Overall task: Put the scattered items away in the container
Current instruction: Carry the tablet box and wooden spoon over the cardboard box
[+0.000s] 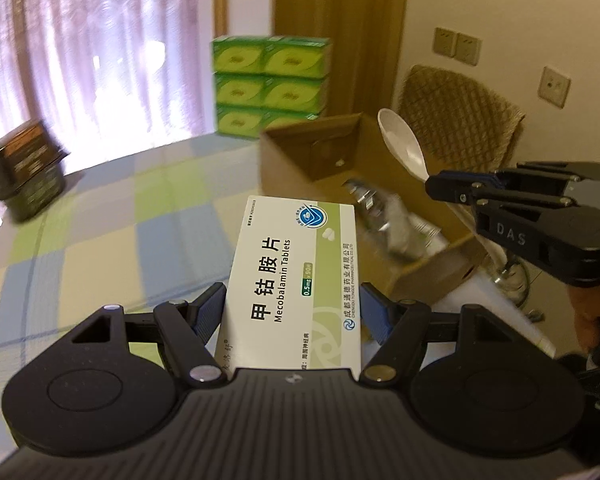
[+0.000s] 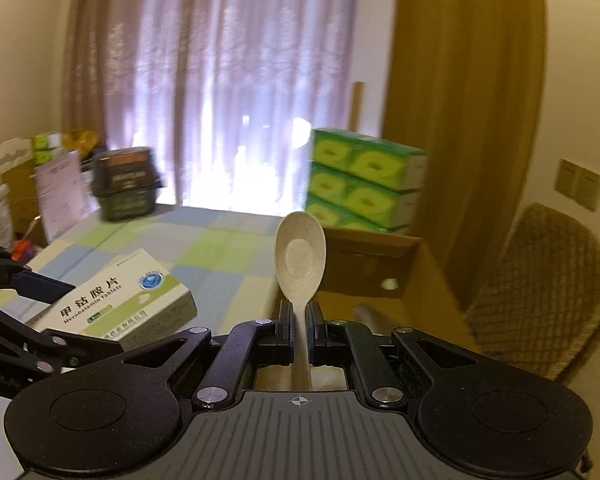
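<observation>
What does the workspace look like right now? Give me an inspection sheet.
Surface: checked tablecloth, mostly bare.
Job's things: tablet box and white spoon both held; open cardboard box at the table's edge already holds a shiny packet.
Clutter: dark tins, green tissue boxes.
Grippers: left tongs shut on tablet box; right tongs shut on spoon handle.
Cables: nothing seen.
Surroundings: curtains, wicker chair.
</observation>
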{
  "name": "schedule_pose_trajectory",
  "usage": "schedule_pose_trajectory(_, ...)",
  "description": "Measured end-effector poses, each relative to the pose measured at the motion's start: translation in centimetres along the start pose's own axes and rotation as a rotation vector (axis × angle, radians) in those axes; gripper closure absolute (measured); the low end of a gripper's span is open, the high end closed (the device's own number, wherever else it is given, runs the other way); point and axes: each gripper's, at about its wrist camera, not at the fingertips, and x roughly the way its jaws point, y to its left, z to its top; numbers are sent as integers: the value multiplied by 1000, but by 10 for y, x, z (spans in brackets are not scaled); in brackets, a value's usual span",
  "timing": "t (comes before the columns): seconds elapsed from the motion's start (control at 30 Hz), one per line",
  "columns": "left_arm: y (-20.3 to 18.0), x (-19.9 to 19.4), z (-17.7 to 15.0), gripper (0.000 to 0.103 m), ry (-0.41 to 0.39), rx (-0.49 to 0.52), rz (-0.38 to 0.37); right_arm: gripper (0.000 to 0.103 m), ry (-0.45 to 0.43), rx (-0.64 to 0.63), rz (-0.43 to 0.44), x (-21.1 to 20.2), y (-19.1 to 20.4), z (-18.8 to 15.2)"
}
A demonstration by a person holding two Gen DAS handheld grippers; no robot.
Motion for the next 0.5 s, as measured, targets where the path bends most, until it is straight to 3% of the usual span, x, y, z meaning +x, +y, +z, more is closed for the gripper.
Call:
schedule_pose_trajectory(0.2, -37, 37, 40, 36, -11, 25, -59, 95, 17, 36, -58, 14, -51, 4)
schedule_pose_trajectory(0.5, -73, 90, 73, 36, 8, 26, -102, 95, 50, 87, -64, 33, -92, -6)
